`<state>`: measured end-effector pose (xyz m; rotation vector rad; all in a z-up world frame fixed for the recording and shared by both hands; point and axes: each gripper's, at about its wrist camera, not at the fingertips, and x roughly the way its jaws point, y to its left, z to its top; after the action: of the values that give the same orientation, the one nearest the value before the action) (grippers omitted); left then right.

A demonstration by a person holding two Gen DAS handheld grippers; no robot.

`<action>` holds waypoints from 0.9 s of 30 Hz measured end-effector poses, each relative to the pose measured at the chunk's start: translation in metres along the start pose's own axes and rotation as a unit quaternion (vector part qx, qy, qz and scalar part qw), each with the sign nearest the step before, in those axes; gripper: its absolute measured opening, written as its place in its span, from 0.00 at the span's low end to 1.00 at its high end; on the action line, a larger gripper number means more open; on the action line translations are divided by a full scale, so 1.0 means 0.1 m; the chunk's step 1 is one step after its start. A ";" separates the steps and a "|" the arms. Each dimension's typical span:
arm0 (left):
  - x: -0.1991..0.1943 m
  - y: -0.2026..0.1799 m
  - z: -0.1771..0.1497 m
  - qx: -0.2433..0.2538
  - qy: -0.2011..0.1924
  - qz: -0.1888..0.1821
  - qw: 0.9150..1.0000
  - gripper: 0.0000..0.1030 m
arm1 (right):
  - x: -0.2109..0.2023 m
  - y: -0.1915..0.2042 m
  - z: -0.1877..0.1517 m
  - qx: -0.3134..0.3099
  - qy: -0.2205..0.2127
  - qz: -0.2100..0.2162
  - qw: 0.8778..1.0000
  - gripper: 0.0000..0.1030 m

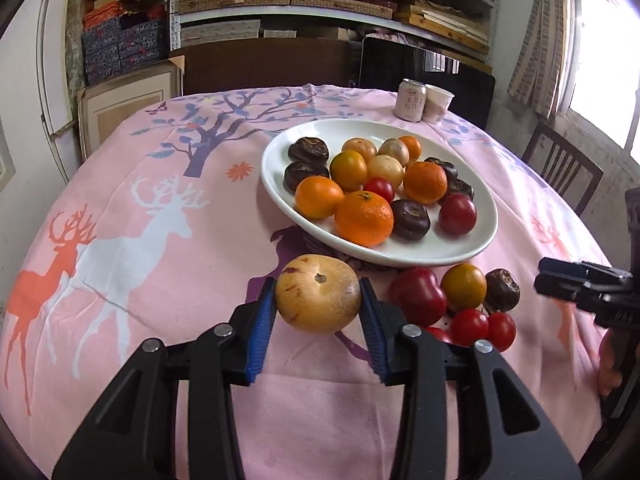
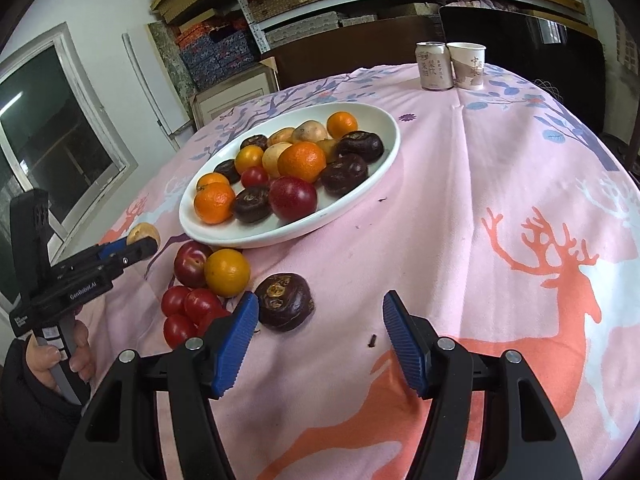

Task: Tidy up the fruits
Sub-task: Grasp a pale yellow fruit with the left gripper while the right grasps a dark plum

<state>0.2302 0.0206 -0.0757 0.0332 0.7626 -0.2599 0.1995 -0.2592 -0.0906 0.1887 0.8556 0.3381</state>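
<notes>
Gripping a tan round fruit (image 1: pixel 318 294) from both sides, the left gripper (image 1: pixel 318 312) has its blue pads touching the fruit's flanks; the fruit sits between the jaw tips, stem scar facing up, just short of the white plate (image 1: pixel 460 254) near the middle of the desk (image 1: pixel 160 280). The right gripper (image 2: pixel 316 332) hovers with its jaws released and nothing between them; a dark brown wrinkled fruit (image 2: pixel 285 302) lies on the cloth just beyond the left-hand pad, outside the gap. Beside it, toward the plate, lie an orange fruit (image 2: pixel 227 273), a red plum (image 2: pixel 192 263) and a cluster of small red tomatoes (image 2: pixel 188 310). More fruit is piled on the plate.
</notes>
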 end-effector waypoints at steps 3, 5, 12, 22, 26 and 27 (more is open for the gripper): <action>0.02 -0.02 0.00 0.005 0.006 0.001 1.000 0.39 | 0.05 0.16 0.01 -0.027 0.007 -0.008 1.000 0.59; 0.02 -0.02 -0.01 0.005 0.008 0.002 1.000 0.39 | 0.12 0.21 0.03 -0.034 0.018 -0.022 0.999 0.56; 0.05 -0.01 -0.01 0.004 0.014 0.001 1.000 0.39 | 0.29 0.30 0.08 -0.041 0.047 -0.039 0.997 0.55; 0.07 0.00 -0.01 0.003 0.018 -0.005 1.000 0.39 | 0.42 0.39 0.11 -0.042 0.072 -0.047 0.995 0.55; 0.07 0.00 -0.01 0.003 0.018 -0.006 1.000 0.39 | 0.41 0.40 0.11 -0.038 0.074 -0.045 0.996 0.55; 0.07 0.00 -0.01 0.003 0.019 -0.006 1.000 0.39 | 0.40 0.40 0.11 -0.038 0.075 -0.045 0.995 0.55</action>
<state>0.2344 0.0195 -0.0813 0.0394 0.7996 -0.2737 0.2239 -0.2079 -0.1002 0.0532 0.9954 0.3025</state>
